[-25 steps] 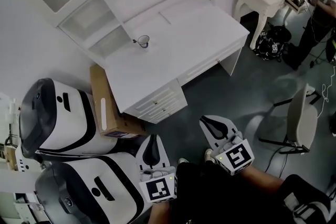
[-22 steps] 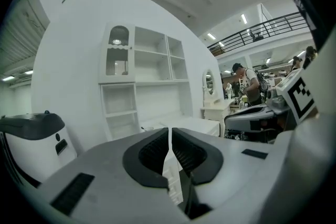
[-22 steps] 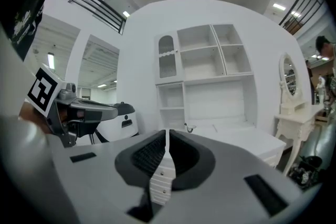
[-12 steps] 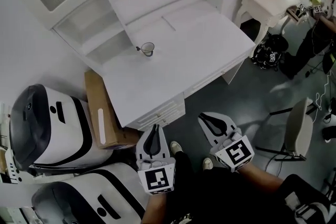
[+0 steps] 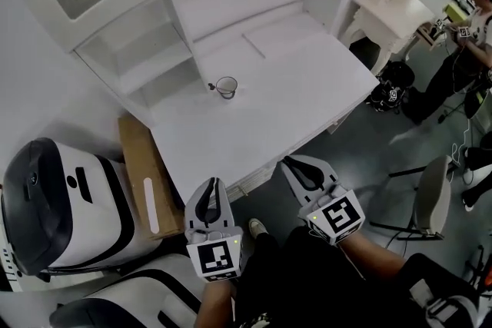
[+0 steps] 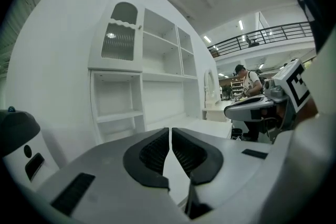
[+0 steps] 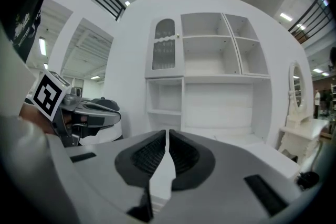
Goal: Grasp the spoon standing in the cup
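Note:
A small glass cup (image 5: 227, 87) stands on the white desk (image 5: 292, 96), near its back left. The spoon (image 5: 213, 86) in it leans out to the left. Both grippers hang in front of the desk's near edge, well short of the cup and pointing at it. My left gripper (image 5: 207, 182) (image 6: 170, 131) is shut with nothing between its dark pads. My right gripper (image 5: 294, 162) (image 7: 167, 132) is shut and empty too. In both gripper views the jaws hide the cup.
A white shelf unit (image 5: 138, 50) rises behind the desk. A cardboard box (image 5: 137, 173) and white rounded machines (image 5: 54, 203) stand at the left. To the right are a chair (image 5: 430, 196), a black bag (image 5: 392, 81), a white side table (image 5: 388, 11) and a person (image 5: 469, 34).
Both grippers have moved forward toward the desk, staying shut. The desk and the cup now lie lower and nearer in the head view.

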The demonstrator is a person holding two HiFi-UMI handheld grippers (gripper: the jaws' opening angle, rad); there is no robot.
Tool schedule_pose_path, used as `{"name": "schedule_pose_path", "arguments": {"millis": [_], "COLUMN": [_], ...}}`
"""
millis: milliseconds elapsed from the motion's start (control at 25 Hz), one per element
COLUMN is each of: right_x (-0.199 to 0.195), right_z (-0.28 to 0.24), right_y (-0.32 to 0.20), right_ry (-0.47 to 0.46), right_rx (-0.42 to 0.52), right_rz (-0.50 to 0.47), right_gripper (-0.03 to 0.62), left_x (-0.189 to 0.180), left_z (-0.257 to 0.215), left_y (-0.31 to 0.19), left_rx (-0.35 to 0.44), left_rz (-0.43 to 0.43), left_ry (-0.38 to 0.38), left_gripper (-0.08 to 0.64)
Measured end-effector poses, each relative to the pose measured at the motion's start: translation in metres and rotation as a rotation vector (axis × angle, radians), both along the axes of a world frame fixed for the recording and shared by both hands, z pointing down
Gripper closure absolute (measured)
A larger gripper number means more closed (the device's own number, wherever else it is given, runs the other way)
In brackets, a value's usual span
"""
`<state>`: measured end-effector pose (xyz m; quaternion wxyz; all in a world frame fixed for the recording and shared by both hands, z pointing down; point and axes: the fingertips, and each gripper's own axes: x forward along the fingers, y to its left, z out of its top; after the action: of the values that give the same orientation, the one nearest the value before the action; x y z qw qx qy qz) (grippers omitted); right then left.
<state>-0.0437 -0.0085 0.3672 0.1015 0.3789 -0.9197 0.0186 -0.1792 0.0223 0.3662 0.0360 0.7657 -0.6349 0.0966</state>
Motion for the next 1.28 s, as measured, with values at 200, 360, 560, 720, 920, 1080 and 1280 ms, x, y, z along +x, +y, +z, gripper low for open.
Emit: {"name": "schedule_pose_path", "arguments": {"millis": [200, 360, 560, 720, 920, 1080, 1280], "right_x": [-0.017, -0.021, -0.039, -0.050, -0.058, -0.062, -0.076], "right_z": [0.006, 0.014, 0.017, 0.014, 0.023, 0.042, 0.066], "right_y": [-0.027, -0.053, -0.098, -0.137, -0.179, -0.210, -0.240], "right_ry": [0.023, 0.019, 0.021, 0.011, -0.008, 0.015, 0.022], "right_rx": [-0.012, -0.016, -0.029, -0.032, -0.060, -0.102, -0.144], "right_rz": [0.010, 0.004, -0.060, -0.124, -0.180, -0.237, -0.334], "right_gripper": [0.528, 0.528, 0.528, 0.528, 0.528, 0.528, 0.526], "left_x": [-0.028, -0.031, -0.036, -0.038, -0.038, -0.028, -0.026], "left_z": [0.013, 0.022, 0.022, 0.019, 0.018, 0.027, 0.038], "left_y": [-0.025, -0.046, -0.082, -0.121, -0.159, -0.184, -0.204], "left_rx": [-0.048, -0.075, -0.072, -0.074, -0.082, -0.111, -0.145], "left_rz": [-0.003, -0.004, -0.035, -0.071, -0.117, -0.144, -0.194], "left_ry": [0.003, 0.003, -0.015, -0.022, -0.044, -0.040, -0.057], "left_gripper": [0.551, 0.551, 0.551, 0.551, 0.551, 0.551, 0.551]}}
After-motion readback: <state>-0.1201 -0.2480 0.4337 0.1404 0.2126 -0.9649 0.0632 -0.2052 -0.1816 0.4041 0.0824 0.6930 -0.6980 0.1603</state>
